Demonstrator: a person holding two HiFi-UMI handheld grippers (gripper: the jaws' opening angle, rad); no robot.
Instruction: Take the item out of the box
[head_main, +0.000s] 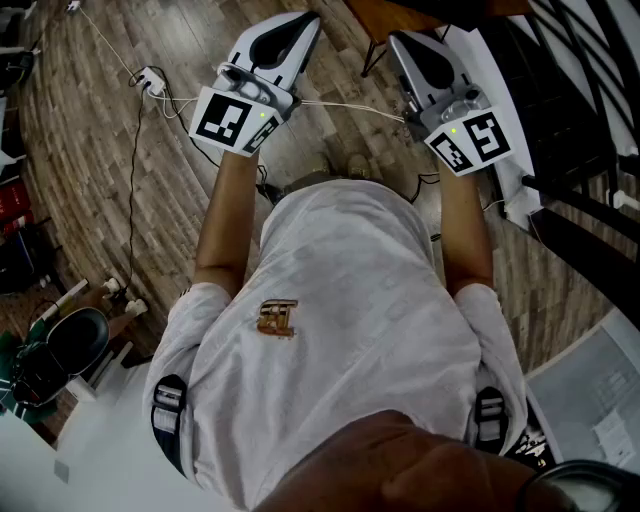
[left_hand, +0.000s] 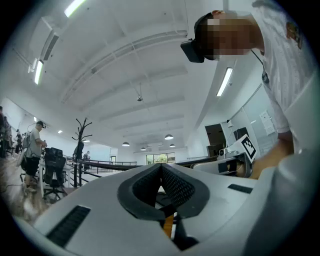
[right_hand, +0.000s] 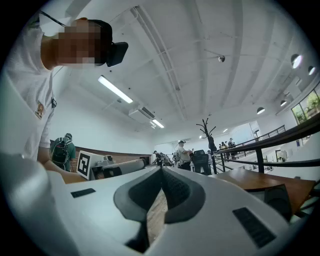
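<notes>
No box or item shows in any view. In the head view the person holds both grippers out in front of the chest, over the wooden floor. My left gripper (head_main: 303, 22) has its jaws closed tip to tip with nothing between them; in its own view the left gripper (left_hand: 161, 167) points roughly level into a large hall. My right gripper (head_main: 398, 40) is also shut and empty, and in its own view the right gripper (right_hand: 161, 170) points level as well. Each gripper's marker cube shows in the other's view: the right one (left_hand: 248, 145), the left one (right_hand: 83, 163).
White cables and a power strip (head_main: 150, 80) lie on the floor ahead. A black chair (head_main: 70, 340) stands at the lower left. A wooden table (right_hand: 265, 181) and a dark railing (head_main: 580, 90) are to the right. A coat stand (left_hand: 81, 134) and people (right_hand: 184, 155) stand farther off.
</notes>
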